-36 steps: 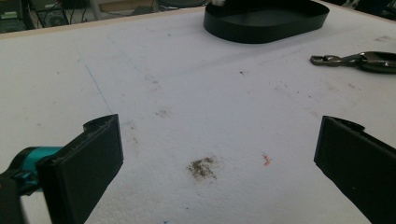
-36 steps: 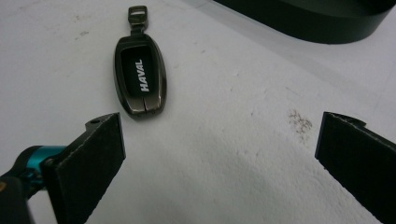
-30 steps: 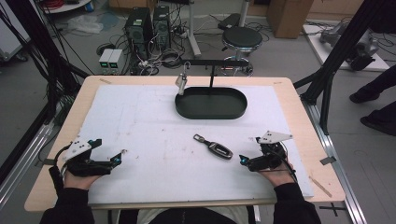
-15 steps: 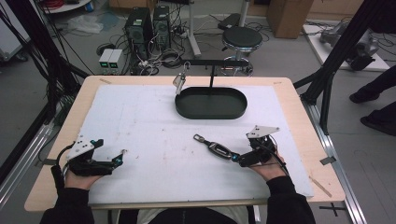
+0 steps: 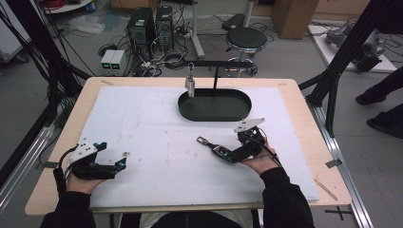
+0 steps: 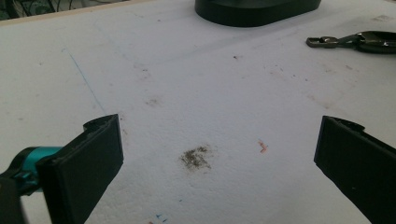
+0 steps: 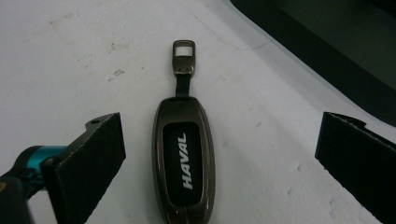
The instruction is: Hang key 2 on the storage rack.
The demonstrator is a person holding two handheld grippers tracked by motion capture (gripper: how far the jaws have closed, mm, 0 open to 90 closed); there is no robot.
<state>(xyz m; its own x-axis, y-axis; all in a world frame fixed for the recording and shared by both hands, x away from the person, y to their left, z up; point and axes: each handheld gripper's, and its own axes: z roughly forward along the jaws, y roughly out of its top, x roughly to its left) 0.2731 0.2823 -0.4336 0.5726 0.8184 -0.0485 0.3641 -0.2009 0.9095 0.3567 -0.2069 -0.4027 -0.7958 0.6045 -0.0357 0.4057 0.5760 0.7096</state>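
Your key fob sits on the mat right of centre, with the tray behind it.

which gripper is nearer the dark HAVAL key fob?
Right. The right gripper straddles the dark HAVAL key fob, jaws open either side. The left gripper sits far off near the table's left edge.

A wood table w/ a big white mat on top, covering most of it; bare wood shows round the edges. The mat has small dirty spots, e.g. a brown smudge. A black oval tray sits on the mat at the far side, near the middle. A thin black stand rises at the tray's back, w/ a small metal thing hanging at the tray's left end. A dark key fob marked HAVAL lies flat on the mat, nearer the person than the tray, its metal clip pointing toward the tray.
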